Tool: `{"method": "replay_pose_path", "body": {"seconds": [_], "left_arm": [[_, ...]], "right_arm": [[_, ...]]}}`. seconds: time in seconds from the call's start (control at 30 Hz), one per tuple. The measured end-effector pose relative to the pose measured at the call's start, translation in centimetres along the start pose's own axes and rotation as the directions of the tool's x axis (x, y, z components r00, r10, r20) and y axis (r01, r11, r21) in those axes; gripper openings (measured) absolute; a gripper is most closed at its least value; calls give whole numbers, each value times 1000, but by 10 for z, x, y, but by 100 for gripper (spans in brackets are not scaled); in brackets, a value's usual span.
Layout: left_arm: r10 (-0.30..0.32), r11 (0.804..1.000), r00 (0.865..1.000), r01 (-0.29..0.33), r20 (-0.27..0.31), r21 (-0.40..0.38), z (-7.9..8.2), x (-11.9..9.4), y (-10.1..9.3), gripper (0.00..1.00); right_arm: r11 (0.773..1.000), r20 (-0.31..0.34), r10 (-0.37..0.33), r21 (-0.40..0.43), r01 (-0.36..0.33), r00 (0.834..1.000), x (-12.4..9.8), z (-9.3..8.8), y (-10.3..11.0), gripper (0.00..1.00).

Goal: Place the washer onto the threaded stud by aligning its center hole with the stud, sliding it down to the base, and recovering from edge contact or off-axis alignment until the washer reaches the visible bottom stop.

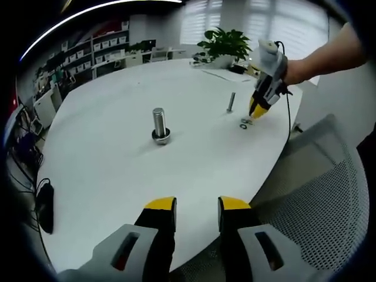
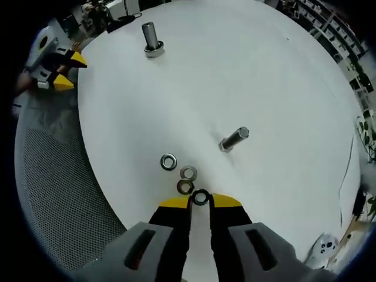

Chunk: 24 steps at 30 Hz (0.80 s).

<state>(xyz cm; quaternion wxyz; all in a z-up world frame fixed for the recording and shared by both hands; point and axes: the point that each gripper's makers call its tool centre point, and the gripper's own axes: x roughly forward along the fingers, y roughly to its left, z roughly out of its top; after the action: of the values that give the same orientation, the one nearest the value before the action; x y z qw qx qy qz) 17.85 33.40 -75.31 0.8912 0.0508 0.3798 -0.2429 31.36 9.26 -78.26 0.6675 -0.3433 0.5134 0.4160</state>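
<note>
While my left gripper hangs above the near edge of the white table, its yellow-tipped jaws stand spread with a clear gap between them and nothing in it. From the left gripper view I see my right gripper reaching in from the table's right side, held by a hand on a bare forearm that slopes down toward the tabletop, the jaw tips pointing steeply down and nearly touching the surface beside the small washers. Through the right gripper view the jaws of that gripper stand close together around a dark washer, which sits right between the yellow tips at the table's near edge; I cannot tell whether the tips actually press on it. Just beyond it lie two more washers touching each other, and a fourth washer rests a little apart to the left. A slim threaded stud stands upright near those washers, toward the table's middle. A thicker stud with a washer at its base stands well apart, near the far edge, beside the left gripper.
</note>
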Motion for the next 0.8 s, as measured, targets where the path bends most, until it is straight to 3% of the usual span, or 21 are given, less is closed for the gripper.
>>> {"method": "replay_pose_path", "body": {"seconds": [0.37,0.8], "left_arm": [[-4,1000,1000,4,-7,-5,-1,1,0,26],[1,1000,1000,-1,-11,1,-2,1,1,26]], "right_arm": [[999,86,-15,39,12,996,-23,26,-15,13],[999,136,-36,-9,38,990,-38,48,-23,13]]}}
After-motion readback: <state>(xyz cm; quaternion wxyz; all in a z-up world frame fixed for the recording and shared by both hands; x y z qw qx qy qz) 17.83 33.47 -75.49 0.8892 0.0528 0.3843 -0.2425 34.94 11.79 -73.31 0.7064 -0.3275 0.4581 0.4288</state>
